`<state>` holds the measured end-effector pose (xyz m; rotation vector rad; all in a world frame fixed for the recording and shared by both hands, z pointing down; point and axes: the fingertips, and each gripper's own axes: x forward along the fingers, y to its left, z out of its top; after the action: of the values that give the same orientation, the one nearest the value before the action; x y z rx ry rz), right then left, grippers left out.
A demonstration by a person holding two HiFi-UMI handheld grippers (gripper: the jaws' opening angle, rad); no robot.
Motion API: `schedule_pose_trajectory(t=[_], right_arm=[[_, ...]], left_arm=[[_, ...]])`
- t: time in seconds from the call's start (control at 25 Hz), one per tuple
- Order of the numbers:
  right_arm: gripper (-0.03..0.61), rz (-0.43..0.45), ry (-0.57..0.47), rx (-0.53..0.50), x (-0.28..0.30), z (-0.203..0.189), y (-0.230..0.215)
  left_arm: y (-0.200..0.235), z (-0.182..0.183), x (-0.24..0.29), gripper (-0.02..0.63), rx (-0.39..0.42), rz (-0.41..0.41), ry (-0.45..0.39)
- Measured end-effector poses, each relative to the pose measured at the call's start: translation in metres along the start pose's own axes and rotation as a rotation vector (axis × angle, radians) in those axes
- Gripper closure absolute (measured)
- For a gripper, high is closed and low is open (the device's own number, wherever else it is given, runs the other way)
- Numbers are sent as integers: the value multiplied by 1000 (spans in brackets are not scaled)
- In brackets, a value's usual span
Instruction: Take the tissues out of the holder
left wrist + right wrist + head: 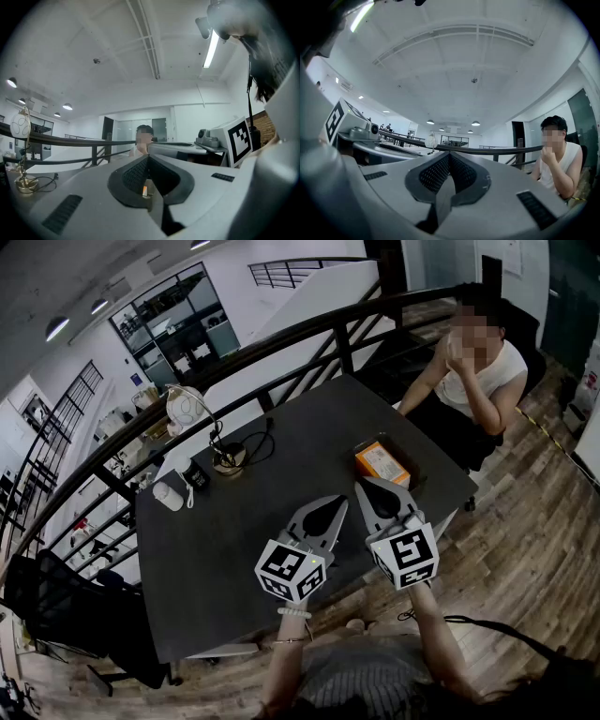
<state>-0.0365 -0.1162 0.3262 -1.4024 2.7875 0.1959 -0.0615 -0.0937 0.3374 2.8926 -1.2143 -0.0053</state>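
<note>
An orange tissue pack (380,463) lies in a dark holder on the black table (234,549), towards its far right side. Both grippers hover over the table's near half, pointing at the pack and short of it. My left gripper (339,502) is shut and empty, and its jaws meet at the tip (149,155). A sliver of the orange pack (145,190) shows through the opening behind the jaws. My right gripper (362,486) is also shut on nothing (449,154), its tip closest to the pack's near corner.
A desk lamp (190,410) with a brass base (228,459), a black cup (195,474) and a small white object (169,495) stand at the table's far left. A person (473,371) sits beyond the far right corner. A dark railing (281,338) runs behind the table.
</note>
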Motion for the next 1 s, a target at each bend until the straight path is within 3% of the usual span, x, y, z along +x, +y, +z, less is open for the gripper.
schedule_pose_trajectory(t=[0.6, 1.0], right_arm=[[566, 4, 44, -7, -8, -9, -5], [565, -19, 194, 150, -40, -58, -38]], left_arm=[[-5, 0, 6, 606, -15, 3, -14], [-27, -41, 12, 606, -106, 40, 59]])
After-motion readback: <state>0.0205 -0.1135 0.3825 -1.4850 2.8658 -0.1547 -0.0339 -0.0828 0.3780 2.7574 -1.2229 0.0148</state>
